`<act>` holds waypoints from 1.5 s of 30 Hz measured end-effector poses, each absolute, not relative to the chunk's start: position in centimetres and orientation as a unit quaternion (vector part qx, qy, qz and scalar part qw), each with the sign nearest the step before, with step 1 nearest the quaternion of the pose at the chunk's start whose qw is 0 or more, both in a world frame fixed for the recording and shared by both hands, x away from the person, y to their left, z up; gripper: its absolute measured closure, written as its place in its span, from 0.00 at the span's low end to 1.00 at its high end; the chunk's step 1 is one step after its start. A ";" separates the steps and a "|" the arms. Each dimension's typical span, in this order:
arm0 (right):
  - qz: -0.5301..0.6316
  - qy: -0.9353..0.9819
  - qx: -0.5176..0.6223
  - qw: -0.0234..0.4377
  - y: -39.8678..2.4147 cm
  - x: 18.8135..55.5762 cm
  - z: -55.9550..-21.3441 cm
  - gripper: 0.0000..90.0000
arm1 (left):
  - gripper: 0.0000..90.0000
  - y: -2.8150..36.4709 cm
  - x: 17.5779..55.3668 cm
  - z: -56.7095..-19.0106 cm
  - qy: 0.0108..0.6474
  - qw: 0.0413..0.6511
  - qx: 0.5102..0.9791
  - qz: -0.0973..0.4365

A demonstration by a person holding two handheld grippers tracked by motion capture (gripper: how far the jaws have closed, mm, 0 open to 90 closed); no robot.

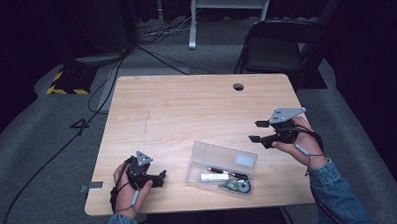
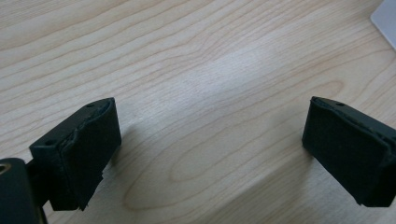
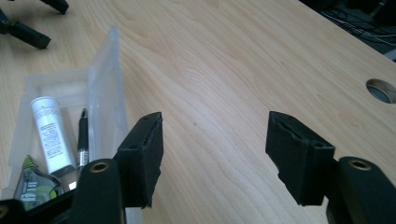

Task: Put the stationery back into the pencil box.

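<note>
1. Dark room, grey carpet, cables on the floor; a folding chair (image 1: pixel 276 44) stands behind a light wood tabletop (image 1: pixel 186 107) w/ a round cable hole (image 1: pixel 238 86) near its far edge.
2. Clear plastic case (image 1: pixel 221 166) lies open on the tabletop's near half, between the two hands, lid (image 1: pixel 225 155) swung back on the far side.
3. Inside the case: a white tube (image 3: pixel 50 133), a black pen (image 3: pixel 82 140) just beside it, and a green-labelled item (image 3: pixel 32 186) at the near end; label too blurred to read.
4. Left gripper (image 1: pixel 161 176) sits low at the near-left corner, held in the person's left hand (image 1: pixel 129 187), pointing toward the case but apart from it. In the left gripper view its fingers (image 2: pixel 81 156) stand wide, nothing but bare wood between them; a corner of the case (image 2: pixel 385 21) shows top right.
5. Right gripper (image 1: pixel 257 131) is held above the tabletop to the right of the case, in the right hand (image 1: pixel 300 143), denim sleeve (image 1: pixel 334 192) behind. Its fingers (image 3: pixel 142 158) are parted, nothing between them, w/ the case just to their left in the right gripper view.
6. No finger touches the case or its contents.
</note>
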State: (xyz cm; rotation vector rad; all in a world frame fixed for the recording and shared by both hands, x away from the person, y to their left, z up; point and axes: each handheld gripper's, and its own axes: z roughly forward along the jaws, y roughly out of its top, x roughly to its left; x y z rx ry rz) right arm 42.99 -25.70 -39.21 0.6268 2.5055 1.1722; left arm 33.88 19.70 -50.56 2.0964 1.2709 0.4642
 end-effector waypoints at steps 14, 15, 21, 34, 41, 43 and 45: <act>0.398 0.837 0.334 0.174 -30.3 44.1 -41.5 0.38 | 0.05 20.3 33.9 -50.6 0.480 0.317 0.799 0.175; 0.395 0.837 0.337 0.175 -30.6 44.2 -41.7 0.38 | 0.05 20.3 33.9 -50.5 0.479 0.317 0.800 0.174; 0.382 0.835 0.354 0.178 -32.0 44.3 -43.1 0.38 | 0.05 20.4 33.9 -50.6 0.479 0.318 0.799 0.176; 0.351 0.846 0.366 0.166 -33.5 44.2 -46.8 0.36 | 0.04 20.5 33.9 -50.6 0.483 0.316 0.798 0.175; 0.334 0.859 0.357 0.151 -33.3 43.9 -48.2 0.35 | 0.04 20.5 33.9 -50.6 0.482 0.317 0.798 0.175; 0.332 0.860 0.356 0.150 -33.2 43.8 -48.4 0.35 | 0.04 20.5 33.9 -50.6 0.482 0.317 0.798 0.175; 0.332 0.862 0.354 0.149 -33.2 43.7 -48.7 0.35 | 0.04 20.5 33.9 -50.6 0.482 0.317 0.798 0.175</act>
